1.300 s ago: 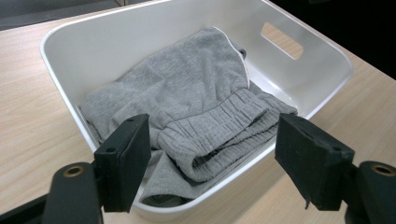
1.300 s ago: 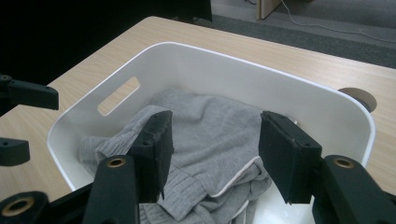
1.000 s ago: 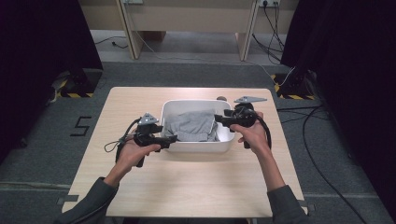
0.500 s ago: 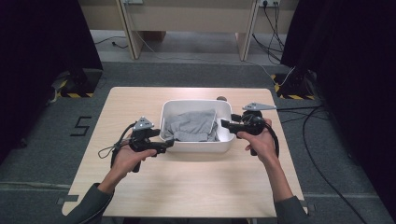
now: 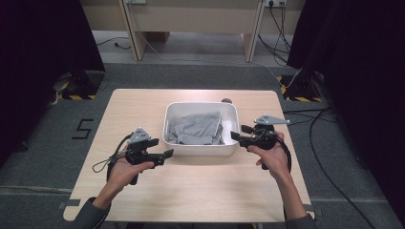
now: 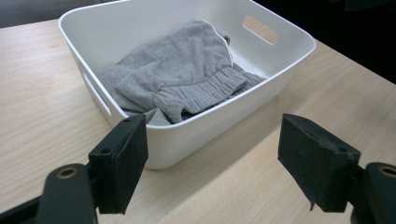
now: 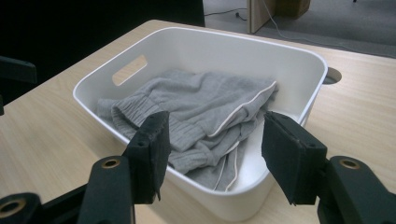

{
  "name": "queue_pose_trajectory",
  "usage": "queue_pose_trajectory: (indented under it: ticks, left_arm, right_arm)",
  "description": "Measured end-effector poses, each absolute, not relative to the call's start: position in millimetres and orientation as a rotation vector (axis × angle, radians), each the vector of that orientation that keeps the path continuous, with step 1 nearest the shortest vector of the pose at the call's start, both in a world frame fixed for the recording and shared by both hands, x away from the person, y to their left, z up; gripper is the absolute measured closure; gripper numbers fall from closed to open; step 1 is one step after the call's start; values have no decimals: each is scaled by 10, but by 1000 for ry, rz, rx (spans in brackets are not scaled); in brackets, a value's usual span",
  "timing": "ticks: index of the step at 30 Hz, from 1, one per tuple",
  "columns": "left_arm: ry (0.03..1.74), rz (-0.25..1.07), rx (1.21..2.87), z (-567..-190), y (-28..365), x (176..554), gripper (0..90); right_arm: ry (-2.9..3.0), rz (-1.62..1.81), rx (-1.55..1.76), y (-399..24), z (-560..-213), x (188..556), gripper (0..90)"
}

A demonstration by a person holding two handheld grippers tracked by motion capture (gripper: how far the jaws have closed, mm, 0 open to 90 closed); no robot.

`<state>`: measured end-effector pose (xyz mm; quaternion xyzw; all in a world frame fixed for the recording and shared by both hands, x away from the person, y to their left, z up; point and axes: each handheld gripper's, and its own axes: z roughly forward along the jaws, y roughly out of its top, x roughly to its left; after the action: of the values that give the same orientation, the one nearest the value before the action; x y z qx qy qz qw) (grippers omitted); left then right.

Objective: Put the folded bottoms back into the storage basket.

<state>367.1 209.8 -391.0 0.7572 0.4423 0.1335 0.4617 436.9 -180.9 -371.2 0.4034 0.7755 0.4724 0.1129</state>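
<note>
We find the grey garment (image 5: 197,128) lying crumpled inside the white tub (image 5: 200,147) at the middle of the table (image 5: 200,191). The left gripper (image 5: 167,153) sits just off the tub's near left corner, its jaws released, nothing between them. The right gripper (image 5: 237,133) stands beside the tub's right wall, jaws likewise released and empty.

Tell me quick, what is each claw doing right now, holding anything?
Left claw: open, holding nothing, beside the white bin.
Right claw: open, empty, at the bin's rim, facing the grey garment.
</note>
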Motion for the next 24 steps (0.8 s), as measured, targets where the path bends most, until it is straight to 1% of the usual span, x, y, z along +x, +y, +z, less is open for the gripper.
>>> queue_pose_trajectory:
  ticks: [19,24]
  left_arm:
    - [1106,336,1852,-4108,2222,3432,240]
    - [1115,316,1848,-4209,2267,3374,240]
  right_arm:
    - [2285,1363,1204,-1994,-4007,4038,415]
    - [2263,1373,1203,-2061,-4075,3877,416]
